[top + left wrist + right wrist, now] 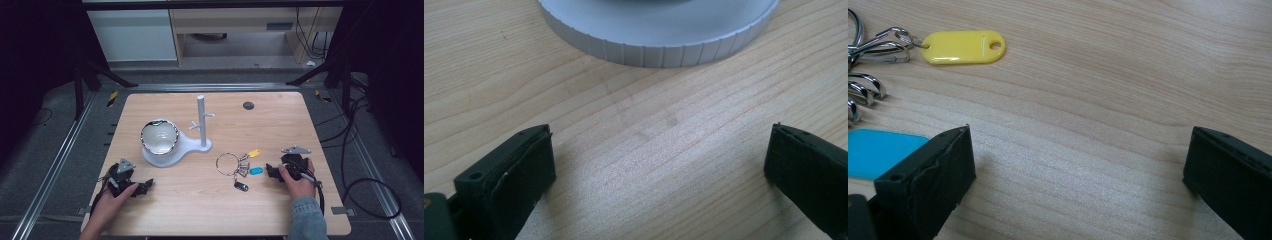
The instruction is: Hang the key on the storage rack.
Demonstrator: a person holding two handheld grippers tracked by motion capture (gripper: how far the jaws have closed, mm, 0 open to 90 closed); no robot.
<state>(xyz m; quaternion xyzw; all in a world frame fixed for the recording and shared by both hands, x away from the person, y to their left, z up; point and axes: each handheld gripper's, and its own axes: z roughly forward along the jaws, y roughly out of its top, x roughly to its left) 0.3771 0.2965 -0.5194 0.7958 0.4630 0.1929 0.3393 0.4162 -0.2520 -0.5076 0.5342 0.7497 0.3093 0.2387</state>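
A key ring [228, 163] with several small clips and yellow [254, 153], blue [256, 170] and dark [241, 186] tags lies on the wooden table. My right gripper [272, 171] rests just right of the blue tag, open, bare wood between its jaws. Its own view has the yellow tag [964, 47] ahead at the left and the blue tag [878, 151] beside the left jaw. My left gripper [142, 187] sits at the front left, open, holding nothing. Beyond its jaws lies the ribbed edge of the white stand base [659, 37].
A white stand [201, 121] with a pegged post rises mid-table, and a shiny bowl [159, 136] sits on its round base. A dark round grommet [248, 105] marks the far side of the table [200, 210]. Metal rails and cables run along both sides.
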